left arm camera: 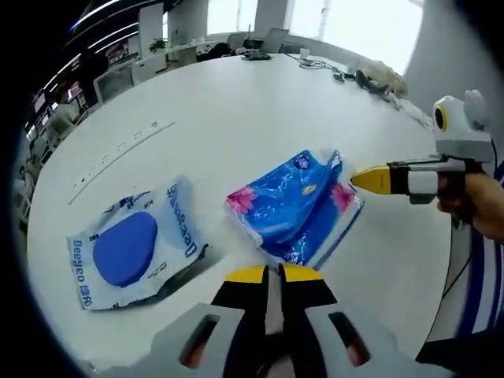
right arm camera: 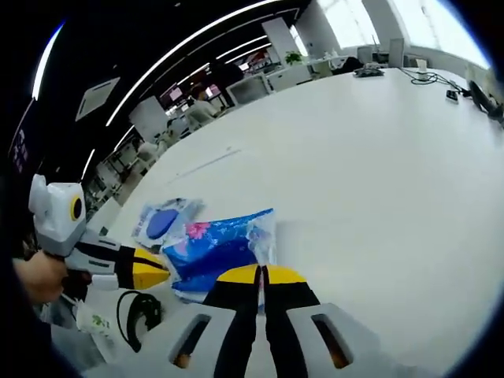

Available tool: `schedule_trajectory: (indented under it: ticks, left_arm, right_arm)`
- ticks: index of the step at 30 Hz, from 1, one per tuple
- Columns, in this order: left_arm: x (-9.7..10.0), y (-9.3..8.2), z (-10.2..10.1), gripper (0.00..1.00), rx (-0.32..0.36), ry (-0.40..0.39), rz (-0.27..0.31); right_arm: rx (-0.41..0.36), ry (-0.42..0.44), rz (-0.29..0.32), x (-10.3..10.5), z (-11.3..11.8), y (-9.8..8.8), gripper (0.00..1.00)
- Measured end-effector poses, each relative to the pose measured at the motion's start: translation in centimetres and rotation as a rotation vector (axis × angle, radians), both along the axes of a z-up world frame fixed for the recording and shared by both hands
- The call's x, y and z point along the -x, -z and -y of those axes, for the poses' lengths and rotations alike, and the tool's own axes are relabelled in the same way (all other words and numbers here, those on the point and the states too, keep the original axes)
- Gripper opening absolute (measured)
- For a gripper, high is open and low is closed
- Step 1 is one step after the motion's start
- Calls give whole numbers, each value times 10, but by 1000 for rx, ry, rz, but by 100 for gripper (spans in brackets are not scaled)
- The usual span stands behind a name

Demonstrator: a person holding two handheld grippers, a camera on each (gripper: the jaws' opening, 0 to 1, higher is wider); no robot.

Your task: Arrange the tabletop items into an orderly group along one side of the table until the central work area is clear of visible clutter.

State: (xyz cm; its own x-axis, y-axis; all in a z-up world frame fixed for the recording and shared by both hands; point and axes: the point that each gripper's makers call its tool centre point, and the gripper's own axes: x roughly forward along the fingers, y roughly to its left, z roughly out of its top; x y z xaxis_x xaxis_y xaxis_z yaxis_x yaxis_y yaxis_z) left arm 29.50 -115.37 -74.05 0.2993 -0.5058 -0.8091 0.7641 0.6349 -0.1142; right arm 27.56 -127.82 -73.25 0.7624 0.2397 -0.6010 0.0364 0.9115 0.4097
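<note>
Currently both grippers closed, empty: left gripper (left arm camera: 273, 276) just short of blue tissue pack (left arm camera: 295, 206), right gripper (right arm camera: 261, 276) at its opposite end; pack's long axis runs near-left to far-right, mask pouch (left arm camera: 135, 246) left of it

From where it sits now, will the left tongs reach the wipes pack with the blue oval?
Probably yes. The wipes pack lies in the open beside the left tongs, apart from the blue tissue pack, with nothing between them.
</note>
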Motion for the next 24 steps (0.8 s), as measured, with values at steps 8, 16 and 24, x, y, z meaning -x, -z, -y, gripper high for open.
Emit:
schedule_trajectory:
  ticks: [8,16,24]
  left_arm:
    - [-2,1,1,6,8,-23,-8]
    - [-4,-4,-6,14,-11,-18,14]
    - [-18,-21,-19,31,-9,-35,68]
  right_arm:
    - [13,-5,-12,1,1,5,0]
    - [54,-29,15,0,3,4,6]
    - [53,-9,63,-2,3,-6,23]
